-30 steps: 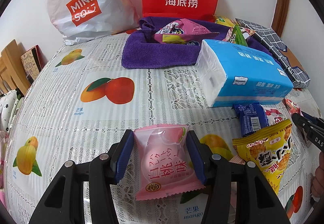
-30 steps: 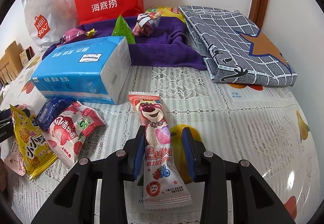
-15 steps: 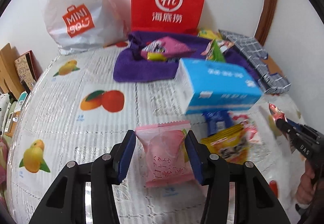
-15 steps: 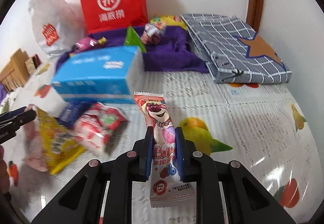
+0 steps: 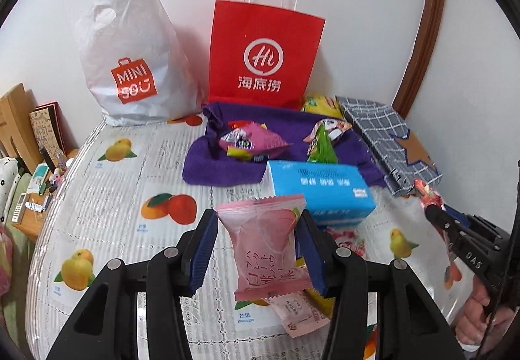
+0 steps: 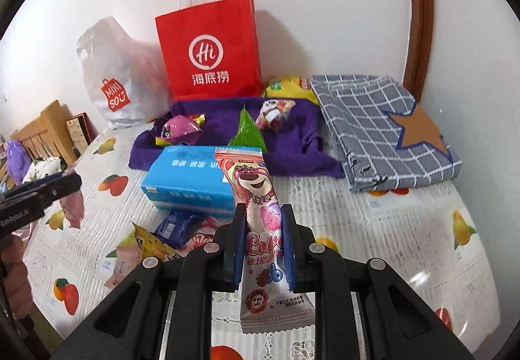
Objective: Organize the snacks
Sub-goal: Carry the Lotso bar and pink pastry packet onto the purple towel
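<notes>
Left gripper: pinches a pink peach snack by its sides, clear of the surface. Right gripper: clamps a strawberry bear candy stick mid-length, likely bound for the purple cloth ahead, where snacks gather.

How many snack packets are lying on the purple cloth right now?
3 visible: a purple-pink packet on the purple cloth's left part, a green triangular one mid-front, a pink-white one behind it. The blue tissue pack may hide more.
</notes>
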A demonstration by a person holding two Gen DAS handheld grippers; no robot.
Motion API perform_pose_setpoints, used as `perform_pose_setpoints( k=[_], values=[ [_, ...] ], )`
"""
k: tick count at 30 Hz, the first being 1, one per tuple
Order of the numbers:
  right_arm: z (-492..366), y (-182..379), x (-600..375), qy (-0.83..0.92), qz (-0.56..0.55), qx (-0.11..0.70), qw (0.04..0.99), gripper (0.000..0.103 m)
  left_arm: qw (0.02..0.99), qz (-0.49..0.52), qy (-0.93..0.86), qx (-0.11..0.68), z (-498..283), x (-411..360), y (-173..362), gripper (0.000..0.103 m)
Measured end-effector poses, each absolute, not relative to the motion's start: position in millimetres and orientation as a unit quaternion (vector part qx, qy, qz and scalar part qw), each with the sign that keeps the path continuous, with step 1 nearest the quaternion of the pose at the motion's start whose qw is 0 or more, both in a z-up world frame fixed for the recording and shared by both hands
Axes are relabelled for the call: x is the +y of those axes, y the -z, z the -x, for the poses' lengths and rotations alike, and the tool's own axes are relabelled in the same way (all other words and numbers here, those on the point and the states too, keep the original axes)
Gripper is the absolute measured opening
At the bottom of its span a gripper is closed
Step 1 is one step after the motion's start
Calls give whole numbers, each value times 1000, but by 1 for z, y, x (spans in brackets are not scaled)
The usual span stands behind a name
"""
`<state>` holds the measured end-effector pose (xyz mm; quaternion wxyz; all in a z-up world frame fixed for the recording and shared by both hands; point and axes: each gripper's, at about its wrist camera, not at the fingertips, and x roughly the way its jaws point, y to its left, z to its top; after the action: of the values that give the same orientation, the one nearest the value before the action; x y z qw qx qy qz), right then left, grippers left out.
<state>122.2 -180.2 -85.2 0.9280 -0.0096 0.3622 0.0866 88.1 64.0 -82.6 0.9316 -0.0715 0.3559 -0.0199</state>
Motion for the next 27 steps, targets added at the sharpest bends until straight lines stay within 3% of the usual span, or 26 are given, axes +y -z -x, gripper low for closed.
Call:
perform_pose_setpoints(
  k=[13, 27],
  values=[
    [-152, 47, -174, -78, 1, 352, 933, 20, 939, 61, 41, 336, -120, 58, 35, 48],
    [-251, 12, -158, -96, 9, 330, 939, 20, 944, 48, 30, 325, -212, 65, 14, 48]
  ],
)
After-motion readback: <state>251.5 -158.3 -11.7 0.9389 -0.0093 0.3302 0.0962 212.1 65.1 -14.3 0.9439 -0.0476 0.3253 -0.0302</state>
